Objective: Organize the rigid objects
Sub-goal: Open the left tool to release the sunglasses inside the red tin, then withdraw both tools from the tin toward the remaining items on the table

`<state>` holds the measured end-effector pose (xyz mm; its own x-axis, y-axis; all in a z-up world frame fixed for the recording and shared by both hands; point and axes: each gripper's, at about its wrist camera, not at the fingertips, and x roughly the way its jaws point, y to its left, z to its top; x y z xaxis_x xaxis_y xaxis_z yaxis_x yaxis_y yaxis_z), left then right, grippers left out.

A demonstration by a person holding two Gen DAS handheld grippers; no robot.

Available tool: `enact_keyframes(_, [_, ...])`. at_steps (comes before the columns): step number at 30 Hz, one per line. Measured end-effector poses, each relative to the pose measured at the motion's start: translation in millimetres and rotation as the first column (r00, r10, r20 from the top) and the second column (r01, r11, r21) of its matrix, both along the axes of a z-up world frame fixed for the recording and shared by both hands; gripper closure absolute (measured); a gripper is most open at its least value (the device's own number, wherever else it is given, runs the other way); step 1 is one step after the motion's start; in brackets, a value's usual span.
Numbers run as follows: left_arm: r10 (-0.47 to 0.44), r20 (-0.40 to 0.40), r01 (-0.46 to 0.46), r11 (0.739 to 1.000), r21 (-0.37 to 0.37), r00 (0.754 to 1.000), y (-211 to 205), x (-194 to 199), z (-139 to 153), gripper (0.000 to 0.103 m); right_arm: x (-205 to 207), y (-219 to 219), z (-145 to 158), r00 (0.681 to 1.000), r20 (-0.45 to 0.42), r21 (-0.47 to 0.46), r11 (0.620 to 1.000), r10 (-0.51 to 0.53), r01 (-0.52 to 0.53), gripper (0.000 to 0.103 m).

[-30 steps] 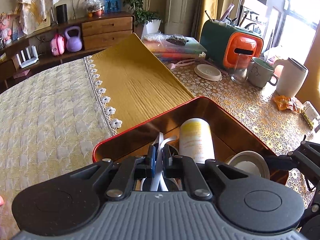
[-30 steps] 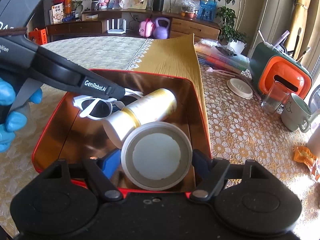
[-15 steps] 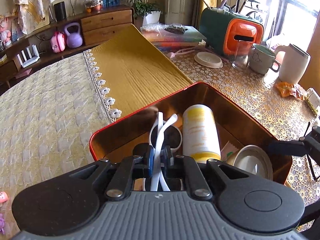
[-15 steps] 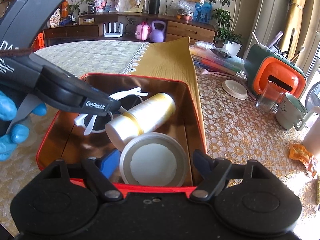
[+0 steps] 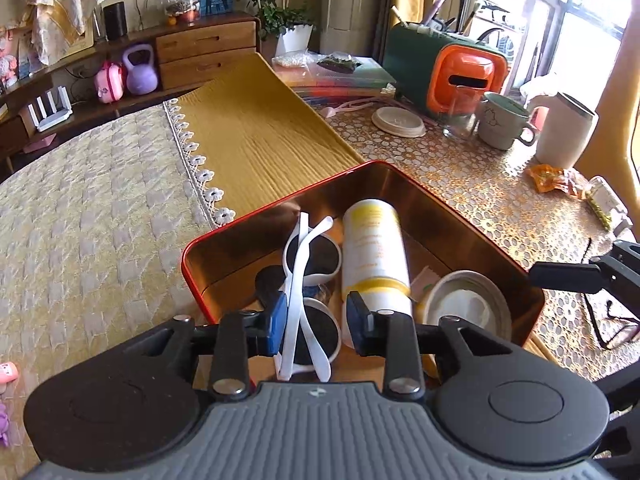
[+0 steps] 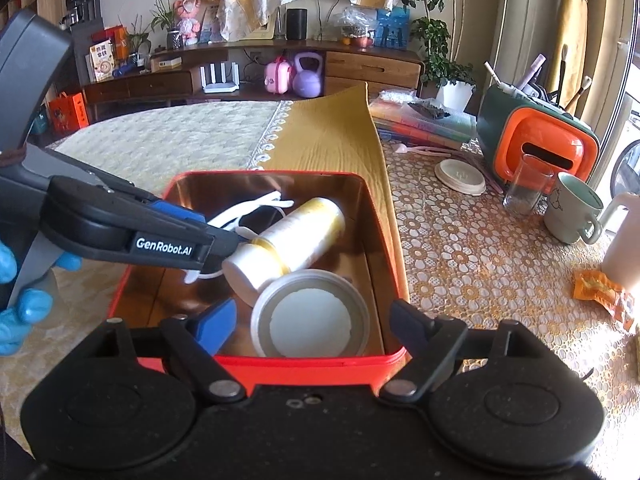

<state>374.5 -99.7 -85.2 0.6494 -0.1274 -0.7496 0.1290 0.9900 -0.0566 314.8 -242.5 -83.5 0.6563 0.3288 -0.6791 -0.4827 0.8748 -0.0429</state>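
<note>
— Both our grippers hang spread over the red tin (image 6: pixel 384 264): left gripper (image 5: pixel 316 320) around the sunglasses (image 5: pixel 312 272), right gripper (image 6: pixel 308 324) around the round lid (image 6: pixel 310 320).
— Beyond them, we see the bottle (image 6: pixel 292 240) lying mid-tin.

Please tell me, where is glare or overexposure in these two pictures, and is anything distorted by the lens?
Left wrist view: the window is blown out white and the red tin has shiny reflecting walls. Right wrist view: sunlight washes out the lace tablecloth at the right; the fisheye curves the sideboard.
</note>
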Motion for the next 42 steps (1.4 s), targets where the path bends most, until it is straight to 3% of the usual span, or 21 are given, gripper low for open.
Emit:
enact_keyframes(3, [-0.005,0.027,0.005,1.0,-0.007,1.0,0,-10,8,0.041,-6,0,5,1.0,0.006,0.013,1.0,0.0,0.0,0.019])
enact_keyframes(4, [-0.005,0.043,0.006,1.0,-0.007,0.999,1,-14,11,0.038,-8,1,7,1.0,0.009,0.016,1.0,-0.001,0.001,0.019])
enact_keyframes(20, [-0.012,0.109,0.014,1.0,-0.023,0.994,16,-68,52,0.037,-44,4,38,0.999,0.05,0.113,0.994,0.004,-0.009,0.009])
enact_keyframes(22, [-0.01,0.118,0.013,1.0,-0.025,0.993,21,-77,57,0.031,-50,6,42,0.998,0.059,0.13,0.991,0.004,-0.012,0.008])
enact_keyframes(29, [0.008,0.148,-0.003,1.0,-0.03,0.989,40,-106,72,0.028,-73,13,55,0.995,0.096,0.165,0.986,0.002,-0.018,0.001])
enact_keyframes(31, [0.021,0.159,-0.015,0.999,-0.034,0.987,47,-115,76,0.022,-80,16,58,0.994,0.106,0.174,0.984,0.004,-0.023,0.001])
enact_keyframes(42, [0.082,0.182,-0.072,0.995,-0.062,0.98,94,-161,84,0.02,-109,49,67,0.991,0.115,0.217,0.972,0.067,-0.091,0.0])
